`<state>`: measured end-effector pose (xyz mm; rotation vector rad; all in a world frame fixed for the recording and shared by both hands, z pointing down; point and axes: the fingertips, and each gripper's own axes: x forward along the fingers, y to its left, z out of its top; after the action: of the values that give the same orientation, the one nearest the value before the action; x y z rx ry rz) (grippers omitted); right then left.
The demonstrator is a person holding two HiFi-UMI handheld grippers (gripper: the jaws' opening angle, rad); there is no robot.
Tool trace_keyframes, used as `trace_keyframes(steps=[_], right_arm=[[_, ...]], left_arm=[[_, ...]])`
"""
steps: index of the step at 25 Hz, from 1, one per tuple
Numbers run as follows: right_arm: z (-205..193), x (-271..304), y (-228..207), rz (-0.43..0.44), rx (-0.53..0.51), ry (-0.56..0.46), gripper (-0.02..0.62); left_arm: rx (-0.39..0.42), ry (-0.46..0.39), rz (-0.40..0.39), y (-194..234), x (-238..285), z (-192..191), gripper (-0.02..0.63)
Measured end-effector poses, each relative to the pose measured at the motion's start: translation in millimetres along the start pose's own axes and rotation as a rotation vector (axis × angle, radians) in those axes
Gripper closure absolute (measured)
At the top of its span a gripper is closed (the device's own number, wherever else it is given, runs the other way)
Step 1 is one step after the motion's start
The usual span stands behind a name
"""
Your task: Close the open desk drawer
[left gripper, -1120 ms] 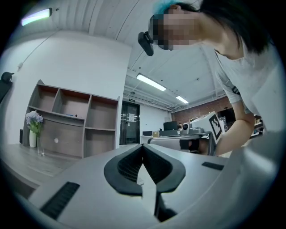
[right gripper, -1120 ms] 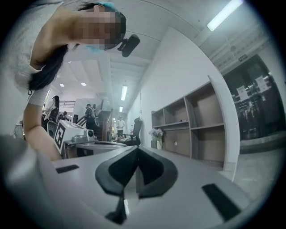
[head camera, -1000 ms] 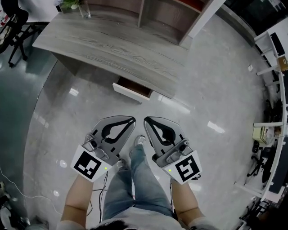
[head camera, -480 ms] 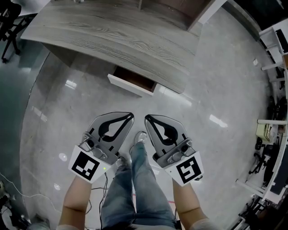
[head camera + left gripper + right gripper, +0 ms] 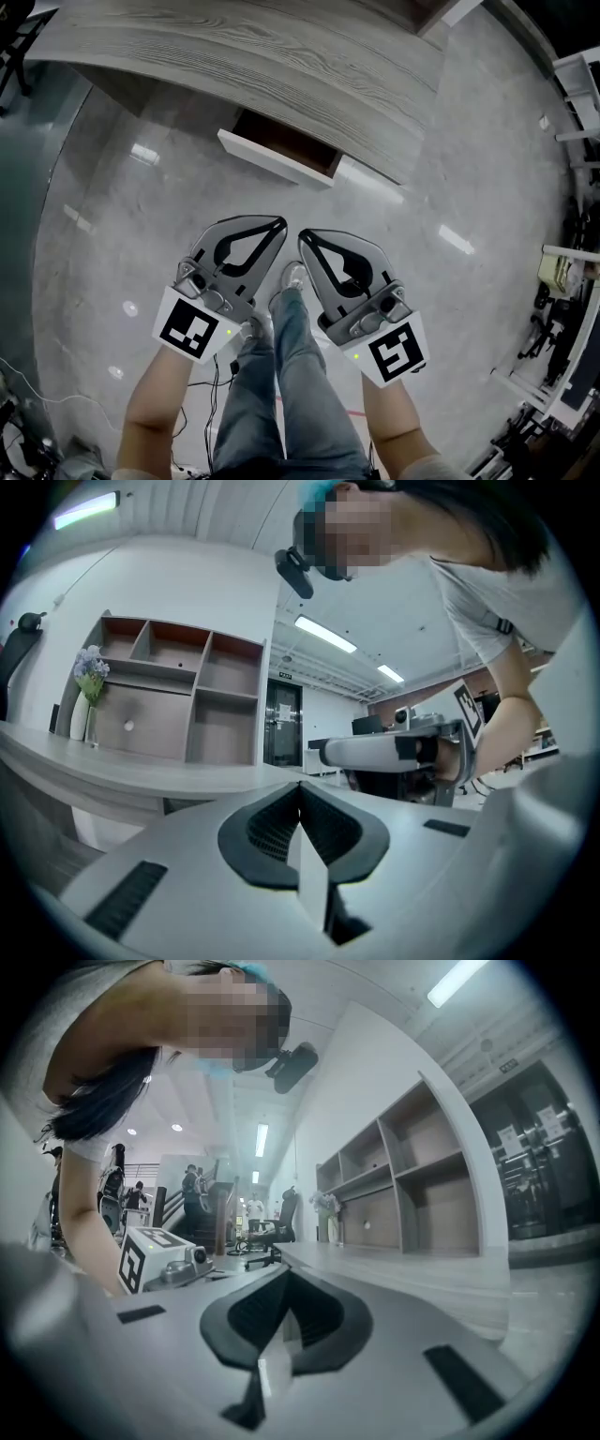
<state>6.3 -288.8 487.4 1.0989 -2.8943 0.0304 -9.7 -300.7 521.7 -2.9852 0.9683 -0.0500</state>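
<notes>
Drawer looms nearer; left tongs, right tongs closed.

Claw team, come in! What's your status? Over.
Both shut, empty: left claw, right claw. Open drawer untouched, ahead under the desk. Nothing between claws and drawer.

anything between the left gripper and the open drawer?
Nothing. The head view shows only bare floor between the left gripper and the drawer.

Bare floor up to drawer
</notes>
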Motion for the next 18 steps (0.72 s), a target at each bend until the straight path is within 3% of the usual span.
trace_keyframes(steps=[5,8,18], right_arm=[[-12,2,-6,-0.011,0.011,0.007,0.587],[-18,3,-9,-0.011,0.01,0.014,0.588],[-23,5,-19,-0.013,0.0,0.025,0.586]], left_arm=[[0.028,0.082,0.015,14,12,-43,0.595],[-0.009,0.118,0.049,28,21,-67,0.595],[-0.016,0.142,0.098,59,58,-100,0.596]])
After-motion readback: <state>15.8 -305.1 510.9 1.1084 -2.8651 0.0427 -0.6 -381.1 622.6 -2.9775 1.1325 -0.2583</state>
